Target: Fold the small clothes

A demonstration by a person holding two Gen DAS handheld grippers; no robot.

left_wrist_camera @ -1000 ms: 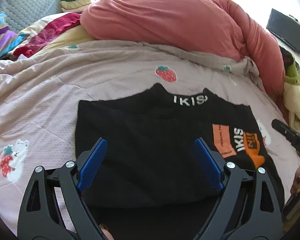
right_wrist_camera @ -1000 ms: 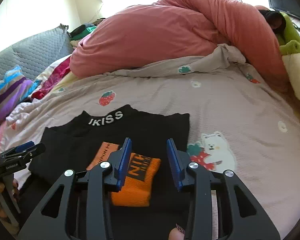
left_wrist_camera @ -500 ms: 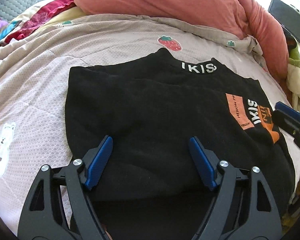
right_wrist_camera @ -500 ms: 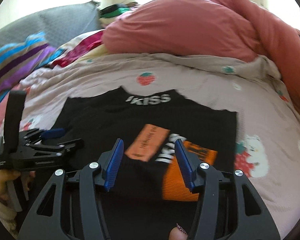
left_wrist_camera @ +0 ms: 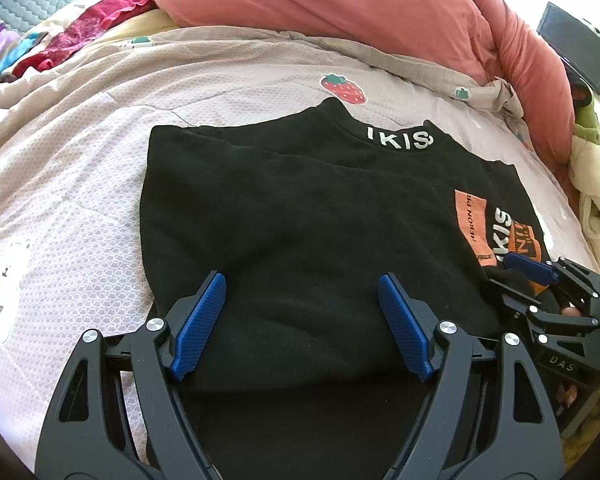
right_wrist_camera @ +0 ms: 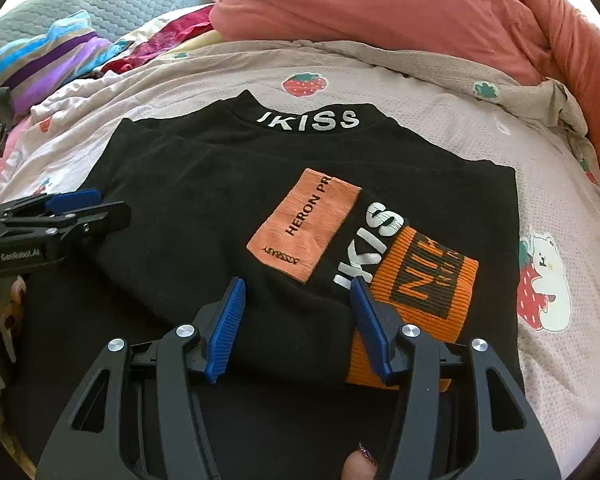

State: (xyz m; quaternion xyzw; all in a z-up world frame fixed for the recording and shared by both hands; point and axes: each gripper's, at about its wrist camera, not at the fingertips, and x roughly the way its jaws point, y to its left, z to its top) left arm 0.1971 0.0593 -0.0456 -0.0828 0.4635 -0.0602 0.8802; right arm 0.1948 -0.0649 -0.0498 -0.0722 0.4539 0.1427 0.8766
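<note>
We held our left tool (left_wrist_camera: 300, 312) wide apart over the near edge of the black sweater (left_wrist_camera: 292, 220), which lay folded on the bed's pink quilt (left_wrist_camera: 68, 184). Our right tool (right_wrist_camera: 298, 312) hovered, moderately parted, above its orange cuff (right_wrist_camera: 428, 280).

The left gripper (left_wrist_camera: 302, 320) is wide open, with its two blue fingers (left_wrist_camera: 198, 322) far apart and pointing forward and a little down. The right gripper (right_wrist_camera: 298, 326) is open too, but its blue fingers (right_wrist_camera: 370, 328) sit closer together. Each gripper shows in the other's view, low and out to the side: the right gripper (left_wrist_camera: 532, 274) and the left gripper (right_wrist_camera: 74, 202). A fingertip with a painted nail (right_wrist_camera: 358, 466) peeks up behind the right gripper. Bits of the hands holding the handles show at the edges.
</note>
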